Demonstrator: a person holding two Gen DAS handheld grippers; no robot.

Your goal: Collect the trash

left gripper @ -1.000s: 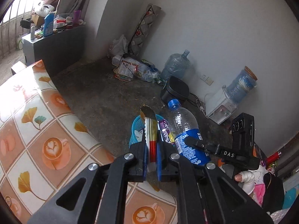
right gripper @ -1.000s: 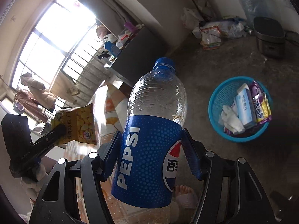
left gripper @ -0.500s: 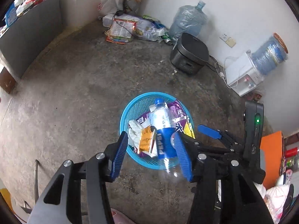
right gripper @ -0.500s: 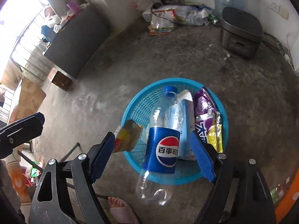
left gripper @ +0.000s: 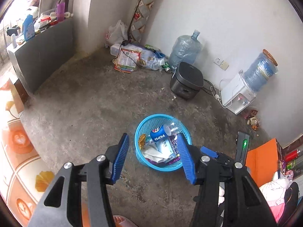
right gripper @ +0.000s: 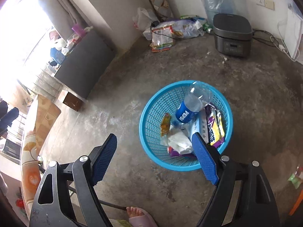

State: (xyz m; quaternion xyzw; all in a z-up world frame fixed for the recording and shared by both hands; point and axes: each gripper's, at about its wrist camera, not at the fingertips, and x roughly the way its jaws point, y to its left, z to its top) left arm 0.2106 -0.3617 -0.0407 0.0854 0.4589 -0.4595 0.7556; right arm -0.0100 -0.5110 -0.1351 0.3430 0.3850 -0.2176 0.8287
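— Both tongs spread wide, nothing between the blue pads. Left gripper [left gripper: 154, 157] up above the blue basket [left gripper: 141, 132]; right gripper [right gripper: 155, 158] likewise, basket [right gripper: 151, 102] showing between and past its fingers.

— And the trash?

— Down in the basket, all of it. Pepsi bottle [left gripper: 164, 131] lying tilted, clear base up against the far rim, cap end buried among the rest [right gripper: 191, 106]. Yellow snack packet [right gripper: 165, 123] just beside it on the left, upright against the mesh wall.

— Anything else in there?

— White crumpled tissue [right gripper: 179, 141] near the front, pale blue box [right gripper: 201, 127] under the bottle, purple and yellow wrapper [right gripper: 215, 126] along the right side.

— Around the basket?

— Bare concrete floor [left gripper: 90, 102]. Dark rice cooker [left gripper: 186, 80] by the wall, well apart from the basket. Water dispenser [left gripper: 238, 95] further right. Sandalled foot [right gripper: 139, 216] at the bottom edge, between the right gripper's arms.
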